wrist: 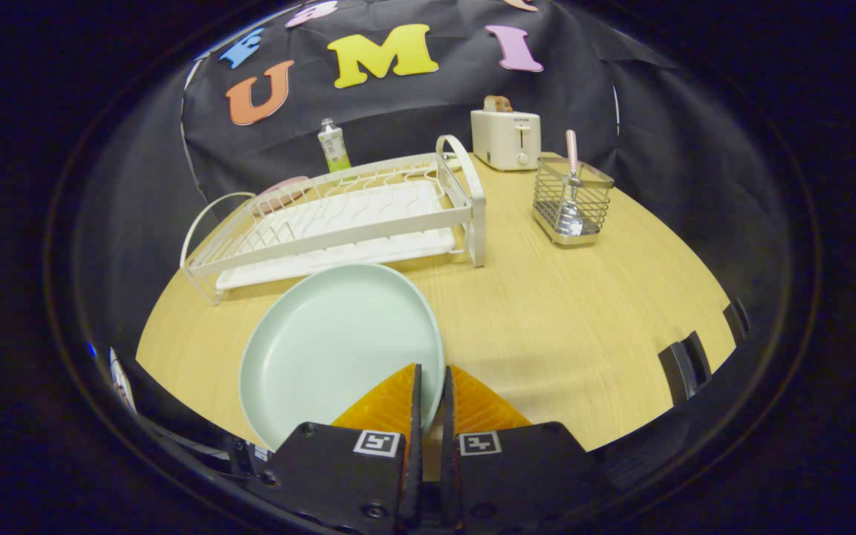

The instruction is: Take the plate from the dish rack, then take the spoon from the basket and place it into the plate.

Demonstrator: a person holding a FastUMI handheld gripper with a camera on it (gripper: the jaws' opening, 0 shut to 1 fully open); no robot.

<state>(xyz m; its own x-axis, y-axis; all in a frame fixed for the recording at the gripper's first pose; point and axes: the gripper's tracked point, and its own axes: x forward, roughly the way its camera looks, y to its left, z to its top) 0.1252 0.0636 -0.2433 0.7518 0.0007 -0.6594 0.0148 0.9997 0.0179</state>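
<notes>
**Mint plate out of the rack, spoon not yet taken**

Pale mint and glossy, the plate [339, 349] lies in front of the rack [339, 215], its near rim pinched between the orange ribbed fingers [391, 405] of the hand-held gripper [428, 397]. The jaws stand almost closed on that thin rim, so the gripper is grasping the plate. Whether the plate rests fully on the tabletop [569, 319] or hangs just above it cannot be told.

By this view, step 1 looks done or nearly so: the rack's white wire slots are bare. Step 2 remains: the spoon [570, 186], with its pink handle and shiny metal bowl, stands upright in the wire basket [573, 200], well apart from the plate, beyond the fingers. The tabletop is light wood grain, smooth and matte.
</notes>
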